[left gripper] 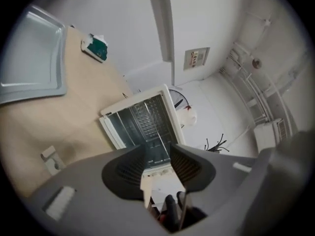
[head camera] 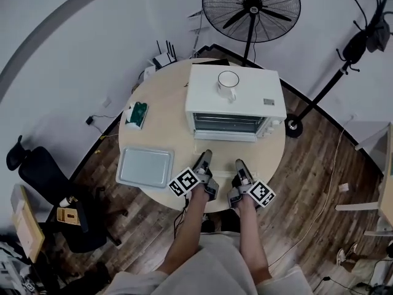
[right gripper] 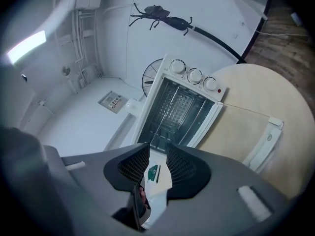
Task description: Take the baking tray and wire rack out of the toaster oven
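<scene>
Table: a round pale wooden table (head camera: 166, 131) carries everything named below.
Toaster oven: a white box-shaped metal toaster oven (head camera: 261, 91) stands at the table's far edge, with its front facing the near edge. Its door is folded down, and the door's white bar handle (right gripper: 268, 139) lies low over the tabletop. Three round white knobs (right gripper: 194, 75) sit in a row beside the open cavity.
Baking tray: a shallow grey rectangular metal baking tray (head camera: 145, 166) is out of the toaster oven. It lies flat and empty by the table's near left edge, well apart from the oven.
Wire rack: thin bars show inside the dark cavity in both gripper views, but I cannot tell whether they are the wire rack.
Left gripper: the grey left gripper (head camera: 206, 153) is over the near edge, just right of the baking tray, and points at the oven's opening. Its jaws stand apart with nothing between the black ribbed pads.
Right gripper: the grey right gripper (head camera: 239, 162) is beside the left one and also aimed at the opening. Its jaws are likewise apart and empty.
Mug: a white mug (head camera: 228, 85) stands upright on the oven's top.
Packet: a green and white packet (head camera: 136, 114) lies at the table's left edge, beyond the baking tray.
</scene>
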{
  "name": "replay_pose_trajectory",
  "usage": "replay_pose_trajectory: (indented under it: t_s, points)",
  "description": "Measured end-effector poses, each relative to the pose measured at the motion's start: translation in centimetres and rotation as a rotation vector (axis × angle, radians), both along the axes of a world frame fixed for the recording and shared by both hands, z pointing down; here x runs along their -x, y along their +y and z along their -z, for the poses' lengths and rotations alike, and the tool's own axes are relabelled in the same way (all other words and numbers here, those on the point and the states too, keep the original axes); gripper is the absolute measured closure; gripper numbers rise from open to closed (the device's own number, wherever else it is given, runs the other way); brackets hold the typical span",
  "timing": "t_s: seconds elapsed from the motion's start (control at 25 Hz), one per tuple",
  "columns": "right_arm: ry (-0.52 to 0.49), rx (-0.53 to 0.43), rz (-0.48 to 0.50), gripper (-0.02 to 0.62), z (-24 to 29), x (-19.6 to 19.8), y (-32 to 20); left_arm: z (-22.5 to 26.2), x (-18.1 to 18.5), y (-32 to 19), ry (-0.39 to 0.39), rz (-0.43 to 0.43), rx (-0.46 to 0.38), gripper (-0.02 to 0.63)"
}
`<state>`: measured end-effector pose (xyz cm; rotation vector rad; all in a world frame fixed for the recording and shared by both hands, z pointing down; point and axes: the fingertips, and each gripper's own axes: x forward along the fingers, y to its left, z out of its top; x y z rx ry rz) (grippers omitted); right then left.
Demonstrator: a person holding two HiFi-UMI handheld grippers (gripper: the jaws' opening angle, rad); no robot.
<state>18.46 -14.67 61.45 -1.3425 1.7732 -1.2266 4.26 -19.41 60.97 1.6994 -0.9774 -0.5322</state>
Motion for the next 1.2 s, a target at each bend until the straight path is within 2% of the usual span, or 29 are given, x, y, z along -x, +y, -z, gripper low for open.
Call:
replay_pose_trajectory:
  t_s: [0.2,0.28,0.4,0.6,0.76,0.92,1.2]
  points:
    - [-0.046,-0.012,-0.028,0.505,0.3,-2.1,-1.4,-0.1,-1.5,-1.0,0.108,0.009,0.01,0.439]
    - [-0.059,-0.063,-0.019,0.505,1.1,-2.9,-2.7,-0.5,-1.8,-2.0,0.113,0.015,0.018,0.439]
    - [-0.113,-0.015,-0.044,0.505,0.7,-4.1,-4.3,-0.8,-1.9,-3.9,0.11,0.033,0.021,0.439]
    - [-0.179,-0.025,-0.053,0.505,0.5,-5.8,-7.7,-1.5,-1.7,-7.3,0.115,0.069,0.037,0.439]
    - [-0.211,0.027,-0.085,0.505,-0.8,-6.8,-10.1,-2.1,-0.9,-9.6,0.118,0.095,0.053,0.439]
    - [-0.292,-0.018,-0.096,0.505,-0.4,-7.5,-13.2,-2.2,-0.7,-11.8,0.13,0.114,0.055,0.439]
    - [-0.321,0.002,-0.128,0.505,-1.4,-8.5,-16.7,-3.0,-1.0,-14.3,0.182,0.142,0.054,0.439]
